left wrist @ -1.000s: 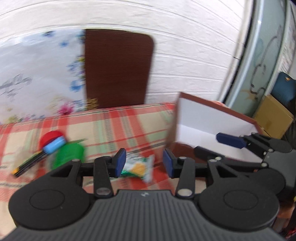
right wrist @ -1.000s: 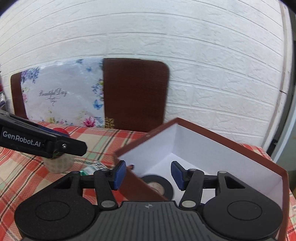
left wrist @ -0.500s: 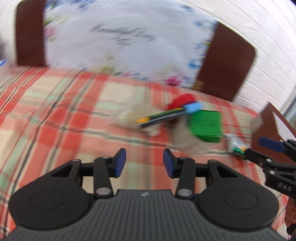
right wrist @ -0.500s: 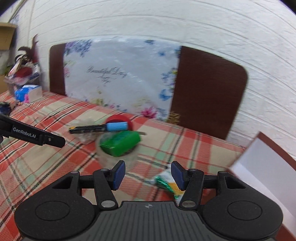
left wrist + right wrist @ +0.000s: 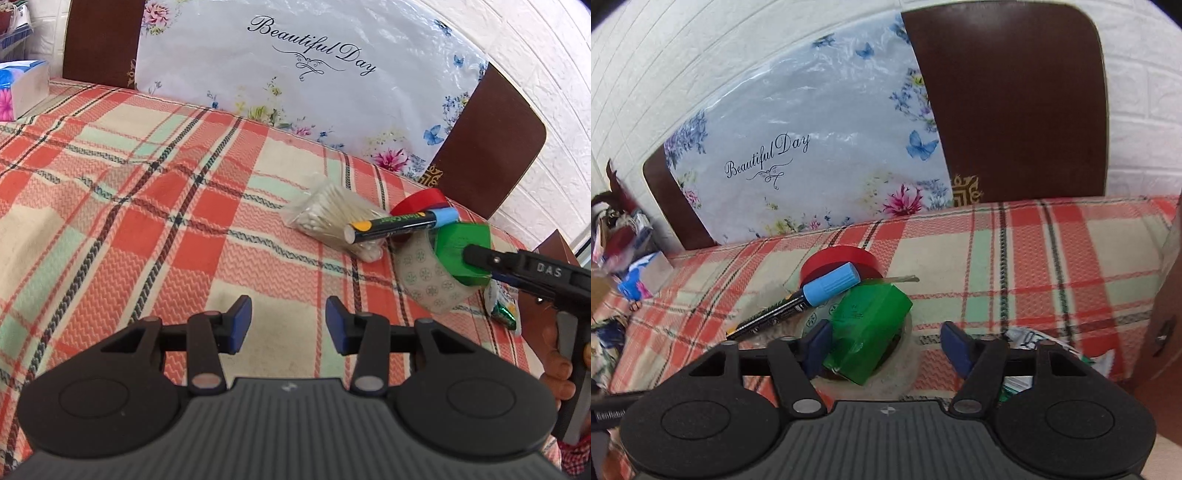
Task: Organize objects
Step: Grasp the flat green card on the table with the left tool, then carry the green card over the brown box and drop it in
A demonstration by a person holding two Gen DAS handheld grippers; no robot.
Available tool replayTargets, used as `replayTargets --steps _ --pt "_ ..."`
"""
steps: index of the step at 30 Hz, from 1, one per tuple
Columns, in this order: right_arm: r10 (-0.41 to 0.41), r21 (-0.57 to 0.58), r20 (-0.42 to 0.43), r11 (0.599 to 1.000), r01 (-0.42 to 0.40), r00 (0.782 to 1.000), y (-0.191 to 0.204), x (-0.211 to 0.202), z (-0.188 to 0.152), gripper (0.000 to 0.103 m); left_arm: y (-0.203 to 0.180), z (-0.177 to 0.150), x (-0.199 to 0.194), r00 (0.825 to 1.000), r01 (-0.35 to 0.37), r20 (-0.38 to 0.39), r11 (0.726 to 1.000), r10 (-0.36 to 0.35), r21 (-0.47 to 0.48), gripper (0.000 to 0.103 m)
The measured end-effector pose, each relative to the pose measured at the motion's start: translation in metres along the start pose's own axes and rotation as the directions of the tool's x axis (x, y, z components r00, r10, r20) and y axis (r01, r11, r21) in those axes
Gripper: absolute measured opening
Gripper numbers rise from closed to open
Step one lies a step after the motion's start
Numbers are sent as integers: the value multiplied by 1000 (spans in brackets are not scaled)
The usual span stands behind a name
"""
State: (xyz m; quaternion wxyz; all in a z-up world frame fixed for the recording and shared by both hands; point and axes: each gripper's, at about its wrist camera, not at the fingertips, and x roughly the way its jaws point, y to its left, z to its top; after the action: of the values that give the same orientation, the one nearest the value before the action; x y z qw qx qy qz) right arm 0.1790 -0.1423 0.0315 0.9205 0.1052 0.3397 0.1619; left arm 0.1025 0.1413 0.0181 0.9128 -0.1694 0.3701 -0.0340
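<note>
Left gripper (image 5: 289, 320) is spread with nothing between its pads, hovering over bare checked cloth (image 5: 110, 206); ahead and to its right lie one bag of cotton swabs (image 5: 334, 218) and one marker (image 5: 400, 221) resting across it. Right gripper (image 5: 886, 345) is also spread, low over one clear tape roll (image 5: 903, 363) whose core holds one green box (image 5: 868, 332), left pad (image 5: 816, 343) beside that box. One red tape roll (image 5: 838, 260) sits just beyond; one snack packet (image 5: 1030, 338) lies behind the right pad.
</note>
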Motion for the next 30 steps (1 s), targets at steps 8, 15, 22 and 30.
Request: replayTargets --steps 8,15,22,30 --pt "109 86 34 990 -111 993 -14 -47 -9 18 -26 -2 -11 997 82 -5 996 -82 27 47" --pt "215 215 -40 956 -202 976 -37 -87 -66 18 -80 -16 -6 977 208 -74 972 -201 110 56" --pt "137 265 -68 957 -115 988 -64 -116 -117 62 -125 -33 15 962 249 -158 951 -222 181 63" --pt "-61 -234 -5 971 58 998 -14 -121 -136 85 -167 -50 44 950 263 -239 926 -200 271 61"
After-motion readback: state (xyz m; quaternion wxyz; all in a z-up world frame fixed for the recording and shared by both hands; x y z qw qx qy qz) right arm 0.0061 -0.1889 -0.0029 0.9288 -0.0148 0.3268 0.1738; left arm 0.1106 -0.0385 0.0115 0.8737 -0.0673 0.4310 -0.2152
